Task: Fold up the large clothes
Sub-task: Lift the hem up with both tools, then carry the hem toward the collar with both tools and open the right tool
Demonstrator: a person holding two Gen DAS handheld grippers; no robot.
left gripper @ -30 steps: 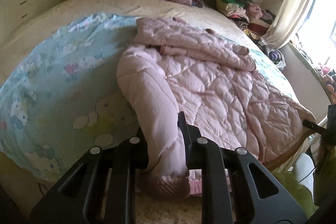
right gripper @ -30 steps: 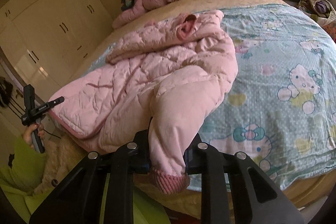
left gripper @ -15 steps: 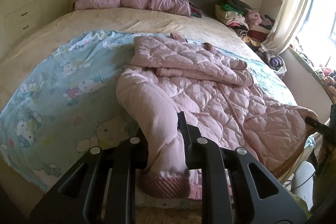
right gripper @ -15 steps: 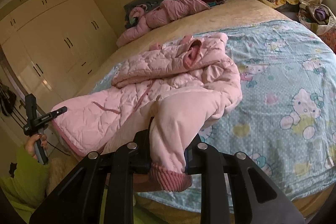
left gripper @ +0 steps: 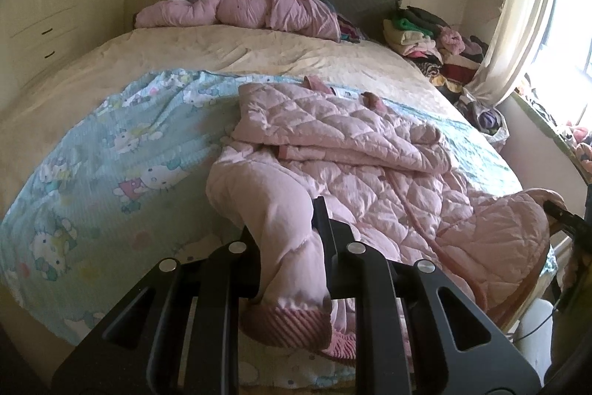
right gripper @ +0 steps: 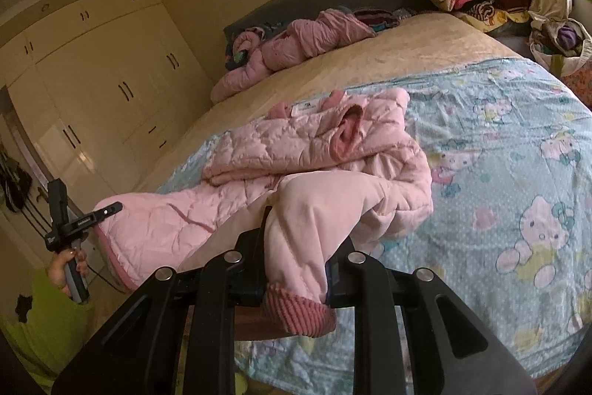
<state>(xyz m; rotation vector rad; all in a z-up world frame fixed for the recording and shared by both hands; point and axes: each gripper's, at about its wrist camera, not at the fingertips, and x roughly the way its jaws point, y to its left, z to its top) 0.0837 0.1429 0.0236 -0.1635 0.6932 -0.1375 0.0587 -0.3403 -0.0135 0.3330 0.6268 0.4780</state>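
Observation:
A pink quilted coat (left gripper: 370, 173) lies crumpled, front down, across the near half of the bed. My left gripper (left gripper: 285, 232) is shut on one sleeve just above its ribbed cuff (left gripper: 288, 324), which hangs below the jaws. In the right wrist view the same coat (right gripper: 296, 150) shows its collar label, and my right gripper (right gripper: 299, 239) is shut on the other sleeve above its ribbed cuff (right gripper: 299, 313). Both sleeves are lifted off the blanket. The left gripper (right gripper: 107, 208) also shows at the coat's hem, held by a hand in a green sleeve.
A blue cartoon-cat blanket (left gripper: 111, 154) (right gripper: 518, 154) covers the near half of the bed. A second pink coat (left gripper: 251, 10) lies by the grey headboard. Piled clothes (left gripper: 425, 39) sit at the far corner by a curtain (left gripper: 518, 24). A cream wardrobe (right gripper: 92, 80) lines the wall.
Both grippers have risen and drawn back with the sleeves in them, so the sleeves stand higher off the blanket and more of the bed and headboard is in view.

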